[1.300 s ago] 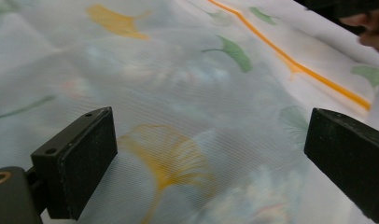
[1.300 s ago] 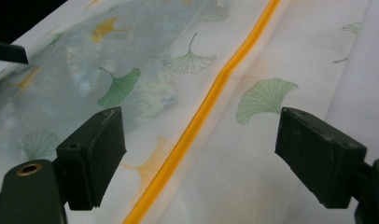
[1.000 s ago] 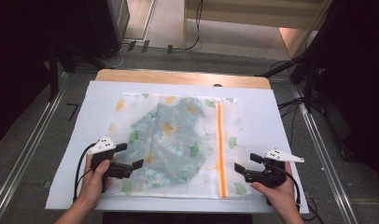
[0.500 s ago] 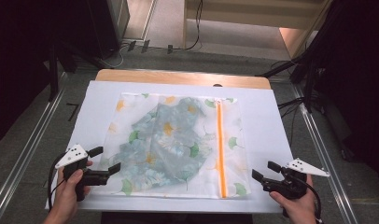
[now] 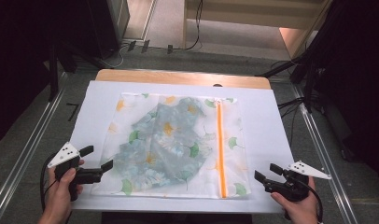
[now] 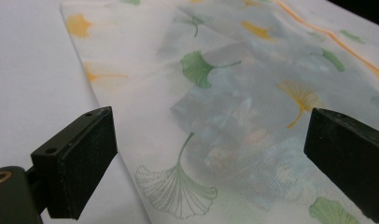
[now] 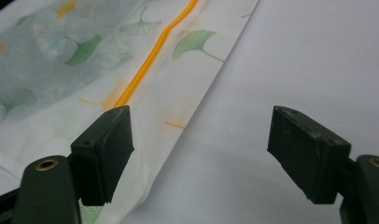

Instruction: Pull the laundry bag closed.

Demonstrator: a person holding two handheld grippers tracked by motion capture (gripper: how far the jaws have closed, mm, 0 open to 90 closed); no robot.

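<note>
**Now: both grippers off the mesh bag**

Mesh laundry bag [image 5: 178, 144] with ginkgo print and orange zipper [image 5: 220, 144] lies flat on the white sheet [image 5: 271, 121]. Left gripper [image 5: 100, 158] at its near-left corner — jaws spread, empty. Right gripper [image 5: 267, 173] beside the near-right corner — jaws spread, lately narrowing slightly, nothing between.

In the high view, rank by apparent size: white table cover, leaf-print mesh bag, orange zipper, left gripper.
1. white table cover
2. leaf-print mesh bag
3. orange zipper and left gripper: unsure, since the zipper is longer but very thin, the gripper bulkier and nearer the camera.
</note>
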